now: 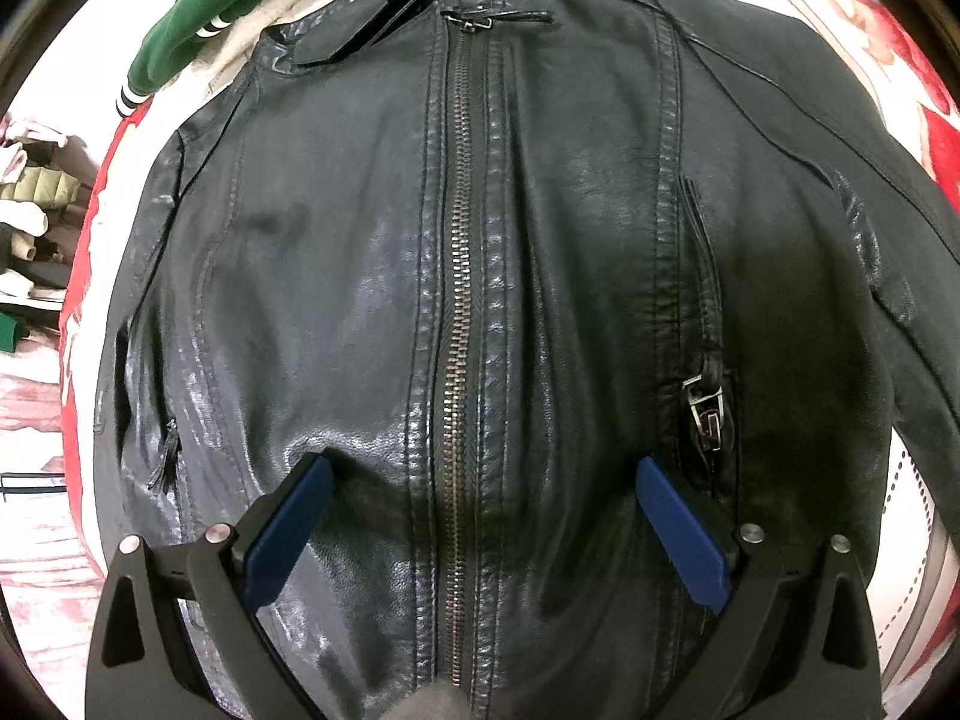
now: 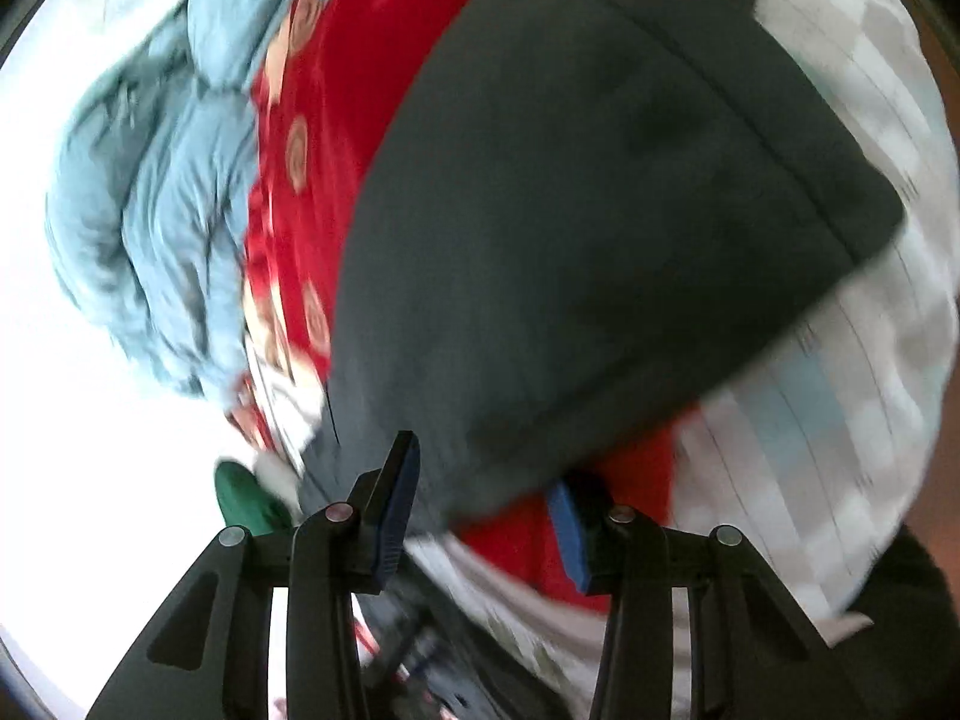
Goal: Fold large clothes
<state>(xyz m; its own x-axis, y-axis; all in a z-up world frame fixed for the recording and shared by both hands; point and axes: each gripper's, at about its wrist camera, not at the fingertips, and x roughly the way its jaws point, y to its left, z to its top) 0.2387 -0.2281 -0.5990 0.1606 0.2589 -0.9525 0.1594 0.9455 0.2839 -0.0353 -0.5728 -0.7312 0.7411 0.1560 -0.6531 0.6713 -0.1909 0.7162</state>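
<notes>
The left gripper (image 1: 483,468) hovers with its jaws spread wide, grasping nothing. Directly ahead of it lies the black leather jacket (image 1: 372,252), front side up, its central zipper (image 1: 457,276) closed and running forward between the blue pads (image 1: 288,534). A green garment (image 1: 198,6) lies beyond the collar, ahead and left.

The right gripper (image 2: 483,495) is also released. A dark jacket panel (image 2: 576,228) extends ahead of it over a red patterned cover (image 2: 336,138); the view is blurred. A light blue padded garment (image 2: 150,198) lies ahead-left.

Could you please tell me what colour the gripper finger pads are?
Blue pads on the black left gripper, clearest in the left wrist view.
</notes>
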